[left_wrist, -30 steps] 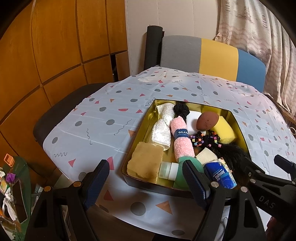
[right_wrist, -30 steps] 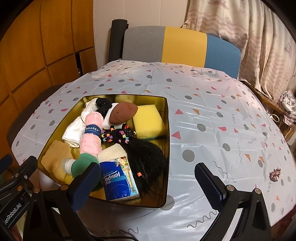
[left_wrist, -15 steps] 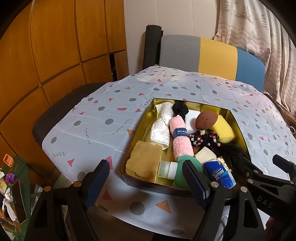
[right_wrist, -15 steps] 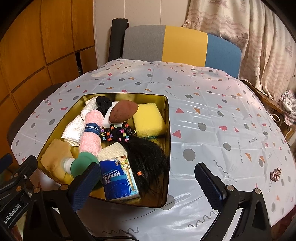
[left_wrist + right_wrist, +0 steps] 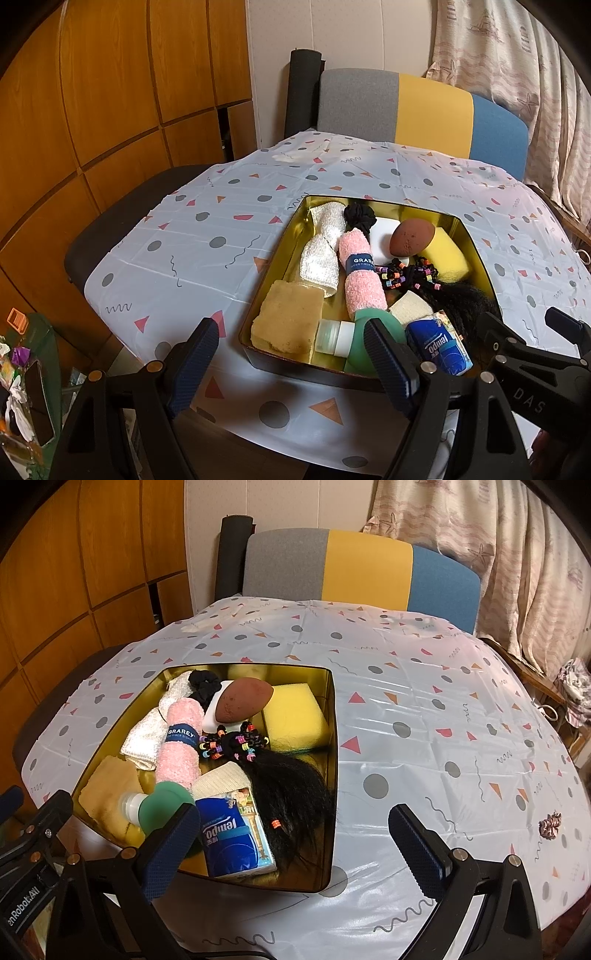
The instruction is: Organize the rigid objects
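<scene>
Left tool (image 5: pixel 291 360) and right tool (image 5: pixel 299 843): both released, empty, hovering near the gold tin (image 5: pixel 331 738) on the desk (image 5: pixel 424 709).

Green bottle (image 5: pixel 373 332): body part-hidden behind left gripper's (image 5: pixel 295 363) right finger. White block (image 5: pixel 214 710) mostly under brown egg-shaped sponge (image 5: pixel 243 699). Tissue pack (image 5: pixel 236 834) small print unreadable. Small scrunchie (image 5: pixel 550 825) at 4 o'clock on tablecloth (image 5: pixel 424 701), detail too small to tell
</scene>
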`<state>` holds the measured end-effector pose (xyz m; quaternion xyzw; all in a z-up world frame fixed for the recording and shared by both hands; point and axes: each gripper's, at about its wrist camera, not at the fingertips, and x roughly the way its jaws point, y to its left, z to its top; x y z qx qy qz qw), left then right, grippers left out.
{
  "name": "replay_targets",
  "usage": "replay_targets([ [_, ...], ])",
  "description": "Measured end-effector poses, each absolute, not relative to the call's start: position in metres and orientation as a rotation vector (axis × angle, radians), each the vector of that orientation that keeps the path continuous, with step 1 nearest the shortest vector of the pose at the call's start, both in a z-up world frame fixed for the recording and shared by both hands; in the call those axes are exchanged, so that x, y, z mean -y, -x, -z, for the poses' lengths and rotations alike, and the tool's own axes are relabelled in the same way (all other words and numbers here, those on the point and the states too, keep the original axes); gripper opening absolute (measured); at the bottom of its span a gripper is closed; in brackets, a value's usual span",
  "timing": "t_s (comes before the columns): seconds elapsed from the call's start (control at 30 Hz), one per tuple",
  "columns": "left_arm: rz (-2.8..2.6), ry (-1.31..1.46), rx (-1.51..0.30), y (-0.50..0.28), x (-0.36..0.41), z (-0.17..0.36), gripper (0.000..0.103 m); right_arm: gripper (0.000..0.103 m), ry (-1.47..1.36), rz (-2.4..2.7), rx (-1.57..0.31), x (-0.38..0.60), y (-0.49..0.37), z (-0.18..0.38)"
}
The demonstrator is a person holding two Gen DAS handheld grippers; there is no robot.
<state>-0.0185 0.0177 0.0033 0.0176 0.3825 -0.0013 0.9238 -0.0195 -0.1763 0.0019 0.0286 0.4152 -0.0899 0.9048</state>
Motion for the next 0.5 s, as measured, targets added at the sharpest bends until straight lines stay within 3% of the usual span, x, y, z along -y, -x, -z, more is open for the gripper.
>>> replay_targets([
  [0.5,0.009,-0.033,-0.791,0.0169,-0.0193,-0.0027,0.082,0.103,-0.061,0.187,-0.859,0.177,0.0194,-0.0018],
])
